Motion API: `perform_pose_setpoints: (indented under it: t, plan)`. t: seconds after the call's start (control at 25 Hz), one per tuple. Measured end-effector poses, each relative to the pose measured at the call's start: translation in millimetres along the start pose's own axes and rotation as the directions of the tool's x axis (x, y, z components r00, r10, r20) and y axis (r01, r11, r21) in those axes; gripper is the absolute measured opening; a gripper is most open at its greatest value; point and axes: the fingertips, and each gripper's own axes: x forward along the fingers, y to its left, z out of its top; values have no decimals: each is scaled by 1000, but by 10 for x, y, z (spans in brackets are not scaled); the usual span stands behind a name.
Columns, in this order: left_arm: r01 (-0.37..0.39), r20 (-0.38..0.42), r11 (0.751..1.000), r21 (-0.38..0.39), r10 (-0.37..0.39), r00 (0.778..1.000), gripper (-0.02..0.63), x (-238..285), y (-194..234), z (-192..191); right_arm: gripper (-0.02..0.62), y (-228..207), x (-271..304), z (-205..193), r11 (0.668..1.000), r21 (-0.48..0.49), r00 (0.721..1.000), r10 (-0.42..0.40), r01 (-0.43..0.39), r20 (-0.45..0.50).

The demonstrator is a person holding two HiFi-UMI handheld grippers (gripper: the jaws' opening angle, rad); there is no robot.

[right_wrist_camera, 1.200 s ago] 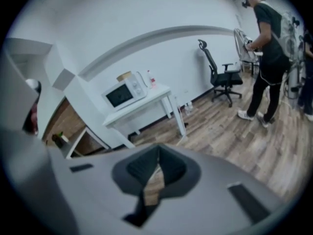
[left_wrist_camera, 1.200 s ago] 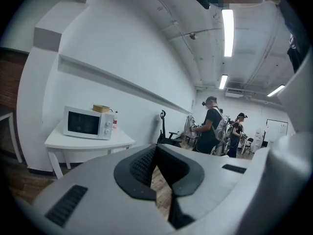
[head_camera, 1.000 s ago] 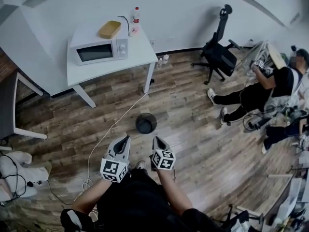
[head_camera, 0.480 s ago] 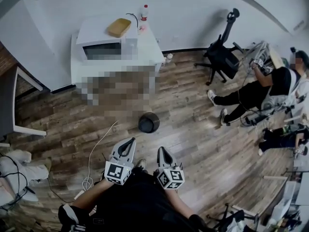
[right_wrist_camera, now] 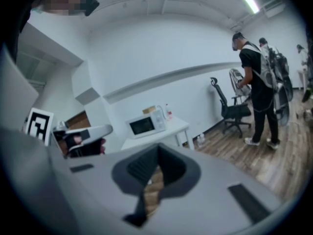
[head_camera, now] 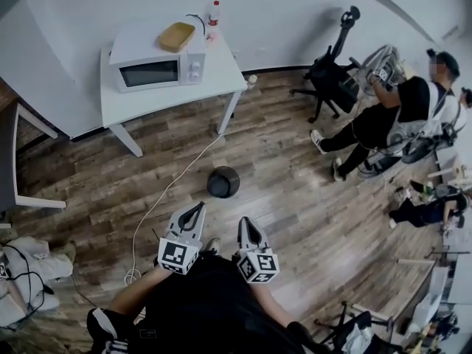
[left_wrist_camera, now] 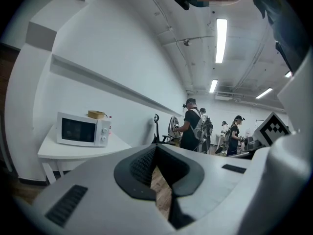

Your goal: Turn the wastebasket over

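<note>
Head view: the wastebasket, small, dark and round, stands on the wooden floor, out in front of both tools and well apart from them, with nothing touching it. From this steep angle I cannot tell whether its mouth faces up or down. The left hand-held gripper and the right hand-held gripper hang side by side close to the person's body, both pointing toward the basket. Left gripper view and right gripper view: each pair of jaws is pressed together with only a thin wedge of floor showing behind the pads and nothing pinched; the basket is not in either of these views. Judgement: this layout fits two stages equally, a basket standing mouth-up with the tools held back before any contact, or a basket resting on its rim with the tools clear of it. Which one it is needs a closer, lower look at the rim. Handling notes, either way: the basket looks light and round, so a one-sided push would likely send it rolling or skidding on the smooth boards. Closed jaws cannot take a rim. A white cable runs across the floor just left of the basket, toward the bench with the microwave, and should stay clear of any sweep.
</note>
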Motion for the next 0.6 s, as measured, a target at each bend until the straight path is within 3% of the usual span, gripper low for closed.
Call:
perform_pose_setpoints:
  t: [0.6]
  plan:
    - [3,-15,1000,-24,-4,1000,34,-78,102,-116,32,127,26,-116,1000,-23,1000,-6,6,-21]
